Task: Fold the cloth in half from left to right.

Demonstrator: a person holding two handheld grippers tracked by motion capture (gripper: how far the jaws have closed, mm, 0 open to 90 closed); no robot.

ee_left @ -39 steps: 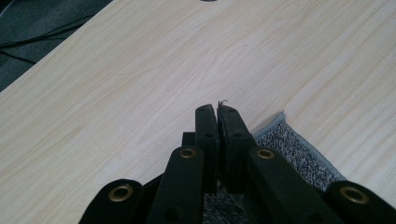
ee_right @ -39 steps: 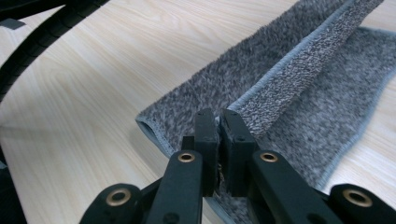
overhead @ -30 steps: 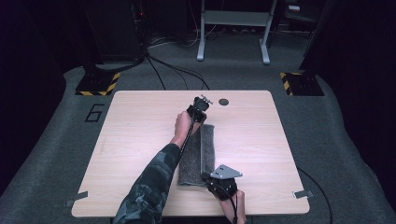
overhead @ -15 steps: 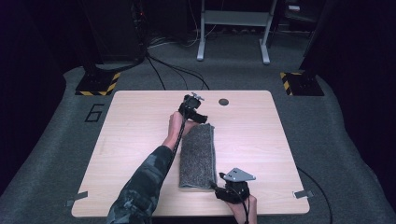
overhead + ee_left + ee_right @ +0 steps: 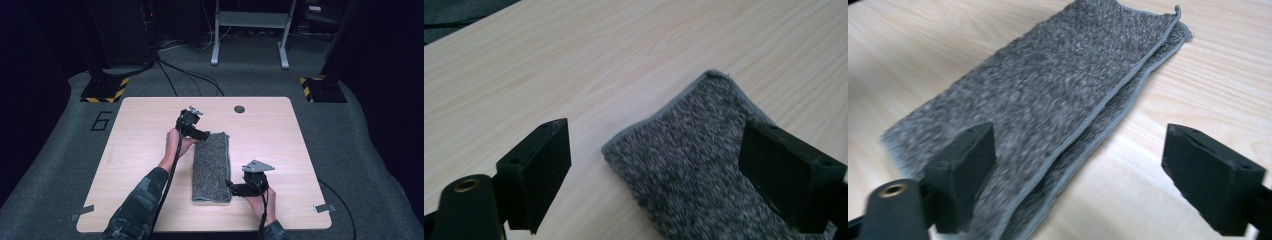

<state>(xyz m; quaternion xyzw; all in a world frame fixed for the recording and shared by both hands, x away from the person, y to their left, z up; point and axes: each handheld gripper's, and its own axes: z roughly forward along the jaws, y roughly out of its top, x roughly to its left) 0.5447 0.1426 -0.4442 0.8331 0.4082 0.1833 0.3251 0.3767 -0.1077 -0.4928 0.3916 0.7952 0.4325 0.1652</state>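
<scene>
A grey towel (image 5: pixel 212 165) folded into a long strip lies flat in the middle of the wooden table (image 5: pixel 145 120). My left gripper (image 5: pixel 204 135) hovers at the towel's far left corner, jaws wide open; in the left gripper view the towel corner (image 5: pixel 684 150) sits between the jaws, nothing gripped. My right gripper (image 5: pixel 231 188) is at the towel's near right edge, open as well. In the right gripper view the folded towel (image 5: pixel 1048 95) stretches away with its doubled hem showing, and the left jaw stands over its near end.
A small dark round hole (image 5: pixel 239 109) marks the table's far side. Tape strips (image 5: pixel 324 208) sit at the near corners. Beyond the table are dark carpet, cables, yellow-black striped bases (image 5: pixel 102 92) and a metal stand (image 5: pixel 250 30).
The towel has been folded narrower and laid flat. My left gripper moved left and nearer, off the far end. My right gripper shifted right, then settled at the near right edge.
</scene>
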